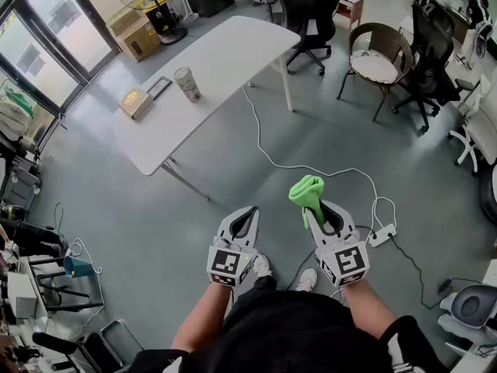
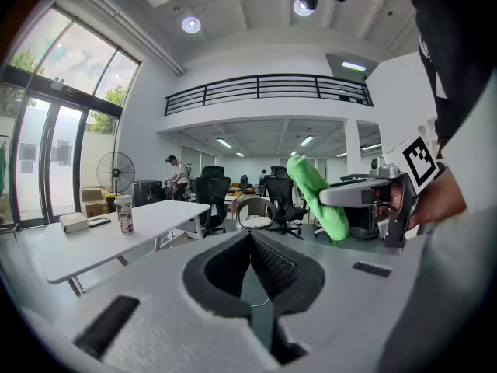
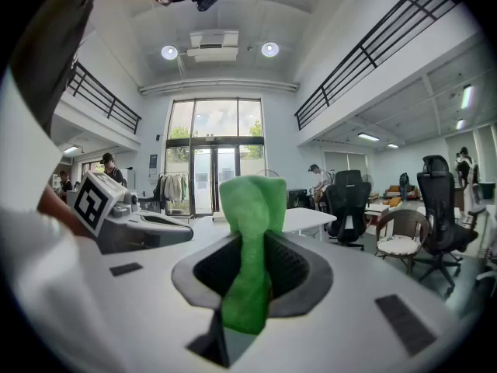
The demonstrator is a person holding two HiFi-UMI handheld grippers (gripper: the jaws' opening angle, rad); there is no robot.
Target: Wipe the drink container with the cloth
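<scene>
Head view, cup on table, cloth clamped

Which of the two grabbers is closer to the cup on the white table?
Left. The left gripper hangs well short of the cup, over the floor; the right gripper, jaws shut on the green cloth, sits beside it, farther from the table.

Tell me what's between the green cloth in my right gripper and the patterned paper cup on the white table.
Only grey floor, crossed by a thin white cable, then bare white tabletop; the head view shows it.
</scene>
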